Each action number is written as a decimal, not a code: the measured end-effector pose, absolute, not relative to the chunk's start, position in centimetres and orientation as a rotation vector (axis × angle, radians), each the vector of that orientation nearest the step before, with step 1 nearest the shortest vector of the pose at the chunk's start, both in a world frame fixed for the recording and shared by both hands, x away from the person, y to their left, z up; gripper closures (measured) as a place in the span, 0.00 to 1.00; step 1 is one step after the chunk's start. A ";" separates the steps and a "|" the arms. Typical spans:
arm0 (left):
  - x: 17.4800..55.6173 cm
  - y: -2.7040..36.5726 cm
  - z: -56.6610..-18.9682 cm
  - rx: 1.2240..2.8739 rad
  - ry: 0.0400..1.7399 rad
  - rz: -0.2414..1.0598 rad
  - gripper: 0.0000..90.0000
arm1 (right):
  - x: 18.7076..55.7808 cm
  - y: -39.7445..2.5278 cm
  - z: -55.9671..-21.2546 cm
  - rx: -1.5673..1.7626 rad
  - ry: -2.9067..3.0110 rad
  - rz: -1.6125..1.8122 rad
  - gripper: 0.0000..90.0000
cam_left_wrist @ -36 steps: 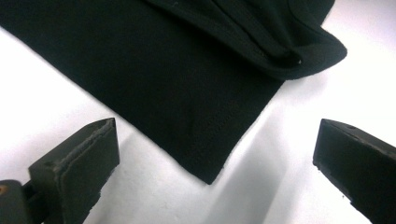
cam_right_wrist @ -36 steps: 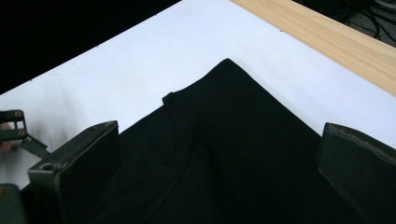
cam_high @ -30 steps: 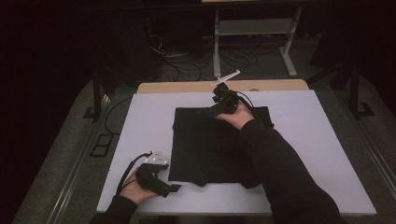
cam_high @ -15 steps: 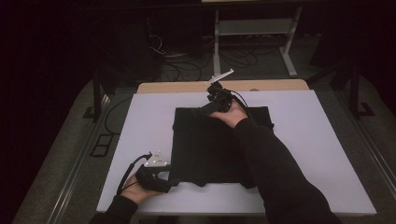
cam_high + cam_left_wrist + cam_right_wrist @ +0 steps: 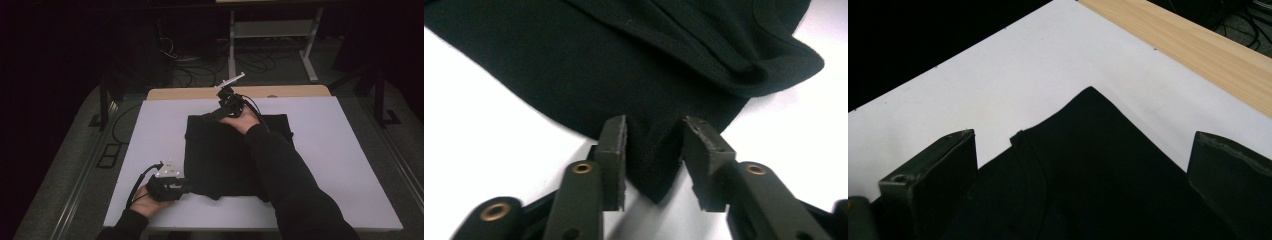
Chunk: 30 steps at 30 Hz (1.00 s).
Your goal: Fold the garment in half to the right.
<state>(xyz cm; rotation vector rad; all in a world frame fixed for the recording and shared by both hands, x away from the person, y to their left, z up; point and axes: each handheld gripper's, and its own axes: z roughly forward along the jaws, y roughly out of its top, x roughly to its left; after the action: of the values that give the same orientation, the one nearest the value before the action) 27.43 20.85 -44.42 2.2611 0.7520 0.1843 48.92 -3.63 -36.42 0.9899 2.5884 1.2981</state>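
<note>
A black cloth [image 5: 235, 152] lies flat in the middle of the white table [image 5: 350, 165], folded into a rough rectangle.

The left gripper [image 5: 654, 150] sits at the cloth's near left corner, its jaws parted only a little, with a hemmed point of fabric lying between them; they do not yet look pressed on it.

The right gripper [image 5: 210, 116] hovers over the cloth's far edge, towards its far left corner, jaws spread wide and holding nothing.

The step looks like taking two corners for a fold. To do it well, the left jaws should close on every layer at that near corner, and the right should settle squarely over the far corner before closing.

The cloth is matte and soft, with stitched hems and a rolled fold along its near edge [image 5: 769, 70].
</note>
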 end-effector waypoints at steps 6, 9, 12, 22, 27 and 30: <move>27.8 20.6 -44.4 2.259 0.750 0.139 0.83 | 49.5 -2.7 -36.8 0.989 2.597 1.291 0.00; 27.9 20.6 -44.4 2.248 0.756 0.125 0.85 | 49.8 -1.9 -37.2 0.986 2.608 1.285 0.00; 28.0 20.6 -44.4 2.243 0.762 0.113 0.87 | 50.0 -1.2 -37.6 0.980 2.619 1.282 0.00; 28.1 20.4 -44.2 2.241 0.751 0.120 0.92 | 50.7 0.6 -38.8 0.967 2.639 1.264 0.00; 28.1 20.3 -44.0 2.232 0.745 0.126 0.92 | 51.2 1.2 -39.3 0.960 2.638 1.265 0.00; 28.1 20.3 -43.8 2.224 0.737 0.133 0.92 | 51.5 1.4 -39.8 0.975 2.634 1.266 0.00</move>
<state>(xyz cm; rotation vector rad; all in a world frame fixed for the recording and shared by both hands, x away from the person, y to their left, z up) 28.13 20.32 -43.81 2.2242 0.7366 0.1330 51.47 1.39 -39.77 0.9746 2.6341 1.2660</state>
